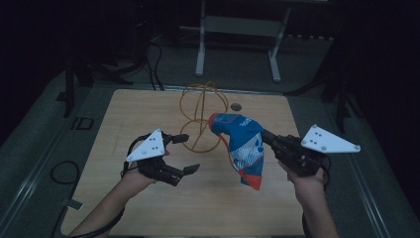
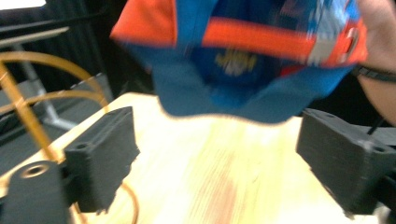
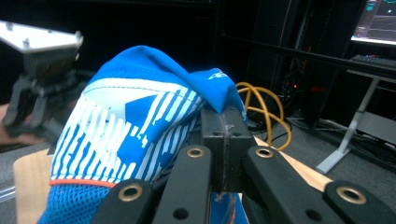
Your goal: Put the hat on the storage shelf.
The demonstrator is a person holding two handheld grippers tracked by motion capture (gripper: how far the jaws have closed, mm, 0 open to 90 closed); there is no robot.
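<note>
A blue, white and orange cap hangs above the right half of the wooden table. My right gripper is shut on the cap's edge, and in the right gripper view the jaws are pressed together on blue cloth. My left gripper is open to the left of the cap, with nothing between its jaws. In the left gripper view the cap hangs ahead of and above the spread jaws. A gold wire stand rises from the table behind both grippers.
The wire stand is close by the left gripper's left jaw. A small round grommet sits near the table's far edge. Beyond the table stands a white frame. Cables lie on the floor at the left.
</note>
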